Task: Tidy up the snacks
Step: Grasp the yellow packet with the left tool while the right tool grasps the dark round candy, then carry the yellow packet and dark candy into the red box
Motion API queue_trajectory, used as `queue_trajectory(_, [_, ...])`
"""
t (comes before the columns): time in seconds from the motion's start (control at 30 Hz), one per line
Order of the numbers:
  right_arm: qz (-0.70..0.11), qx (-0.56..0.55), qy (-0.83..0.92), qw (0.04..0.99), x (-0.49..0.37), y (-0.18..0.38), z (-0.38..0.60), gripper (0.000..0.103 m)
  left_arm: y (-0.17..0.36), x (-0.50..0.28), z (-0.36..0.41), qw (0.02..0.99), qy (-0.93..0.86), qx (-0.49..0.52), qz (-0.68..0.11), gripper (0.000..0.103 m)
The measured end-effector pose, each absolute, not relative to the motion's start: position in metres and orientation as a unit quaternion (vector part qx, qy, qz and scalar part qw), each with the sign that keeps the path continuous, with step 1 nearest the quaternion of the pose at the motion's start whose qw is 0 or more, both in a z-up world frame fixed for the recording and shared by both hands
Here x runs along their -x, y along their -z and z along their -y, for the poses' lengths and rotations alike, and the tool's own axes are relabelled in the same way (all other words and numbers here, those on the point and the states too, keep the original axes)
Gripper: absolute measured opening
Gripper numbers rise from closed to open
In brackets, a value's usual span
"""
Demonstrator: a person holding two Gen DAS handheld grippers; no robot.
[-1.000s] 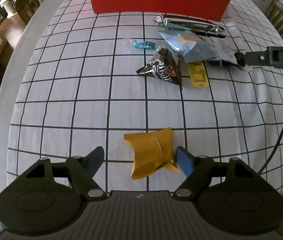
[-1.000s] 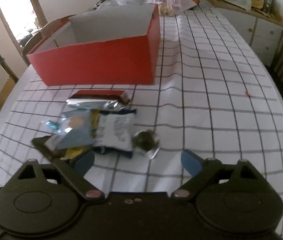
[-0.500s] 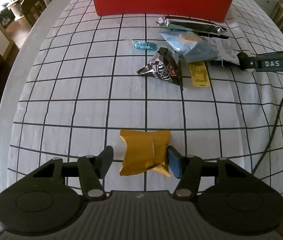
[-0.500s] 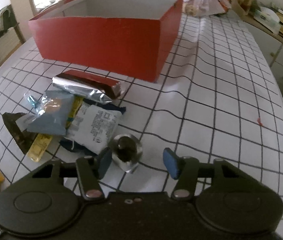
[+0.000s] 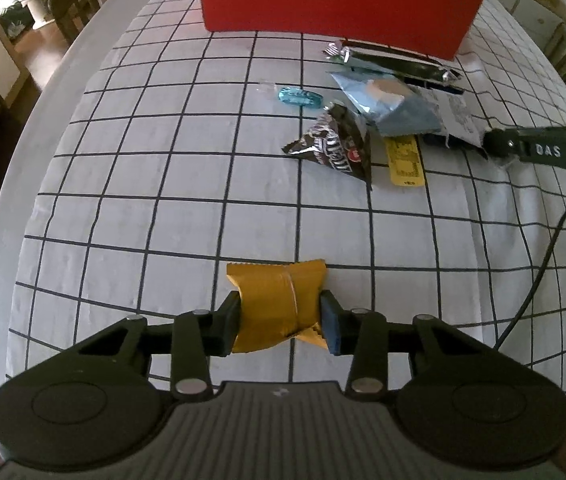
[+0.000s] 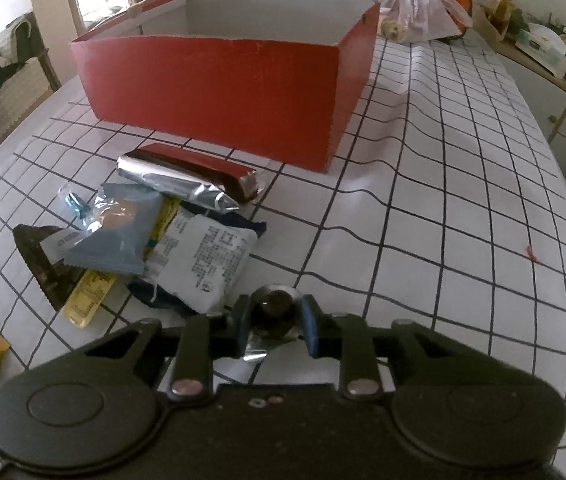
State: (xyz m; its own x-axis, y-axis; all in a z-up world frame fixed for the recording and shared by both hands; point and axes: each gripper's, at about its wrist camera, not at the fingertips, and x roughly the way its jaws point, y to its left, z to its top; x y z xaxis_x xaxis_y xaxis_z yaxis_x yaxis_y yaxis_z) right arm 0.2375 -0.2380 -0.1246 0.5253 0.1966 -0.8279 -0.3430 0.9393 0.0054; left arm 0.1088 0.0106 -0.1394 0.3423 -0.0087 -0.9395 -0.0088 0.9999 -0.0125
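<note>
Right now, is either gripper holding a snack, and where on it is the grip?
Both. The left gripper has just closed across the middle of the gold packet. The right gripper has just closed on the sides of the small round clear-wrapped sweet.

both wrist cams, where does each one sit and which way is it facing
Left wrist view: sits on the left gripper, looking steeply down the checked table toward the red box; its own fingers pinch a gold packet, and the right gripper shows at right.
Right wrist view: sits on the right gripper, looking down and across toward the box; its fingers are shut on a foil candy.
Shared: box, the snack pile, gold packet.
</note>
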Motion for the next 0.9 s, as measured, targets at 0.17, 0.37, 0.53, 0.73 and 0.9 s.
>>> queue_trajectory(0.17, [-0.458,0.056,-0.14,0.876,-0.231,0.117,0.242,0.025,0.133,-0.113,-0.023,0.822,0.002,0.023,-0.569,0.04])
queue_trajectory(0.37, [-0.445,0.027,-0.128,0.886,-0.221,0.096,0.242,0.025,0.119,-0.119,-0.037,0.831,0.016,0.031,-0.555,0.04])
queue_trajectory(0.53, [-0.43,0.006,-0.12,0.895,-0.213,0.074,0.237,0.025,0.102,-0.128,-0.048,0.843,0.033,0.032,-0.537,0.04])
queue_trajectory(0.73, [-0.406,-0.014,-0.106,0.907,-0.205,0.045,0.227,0.025,0.077,-0.143,-0.06,0.859,0.057,0.025,-0.508,0.04])
queue_trajectory(0.9, [-0.382,-0.021,-0.098,0.919,-0.2,0.021,0.215,0.025,0.055,-0.155,-0.069,0.874,0.075,0.015,-0.48,0.04])
